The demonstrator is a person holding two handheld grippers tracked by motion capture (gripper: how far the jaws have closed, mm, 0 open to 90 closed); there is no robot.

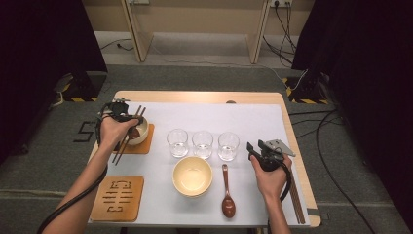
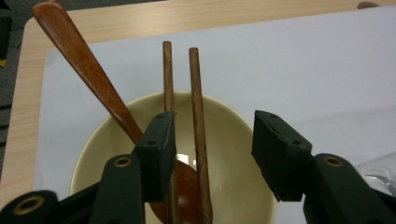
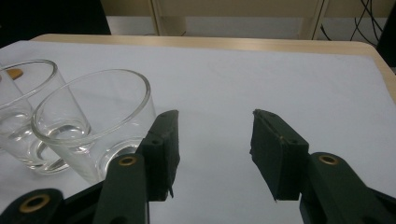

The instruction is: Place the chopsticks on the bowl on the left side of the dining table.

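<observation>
Now left gripper point(image 2: 212, 142) jaws apart over small bowl point(image 2: 233, 140) w/ chopsticks point(image 2: 198, 107) & spoon point(image 2: 88, 70) resting in it, pads not pressing; right gripper point(image 3: 215, 140) open, nothing between

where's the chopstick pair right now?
In the high view the chopsticks lie across the small bowl on the wooden coaster at the table's left, under the left gripper, whose open jaws straddle them.

The bowl point(image 2: 233, 140) under the left gripper point(image 2: 212, 144) was pale cream, and the chopsticks point(image 2: 196, 107) and spoon point(image 2: 88, 70) in it were reddish brown wood. The mat point(image 1: 243, 122) was white on a light wooden table point(image 1: 195, 96). The grippers' jaws were black (matte). The glasses point(image 3: 88, 126) were clear.
</observation>
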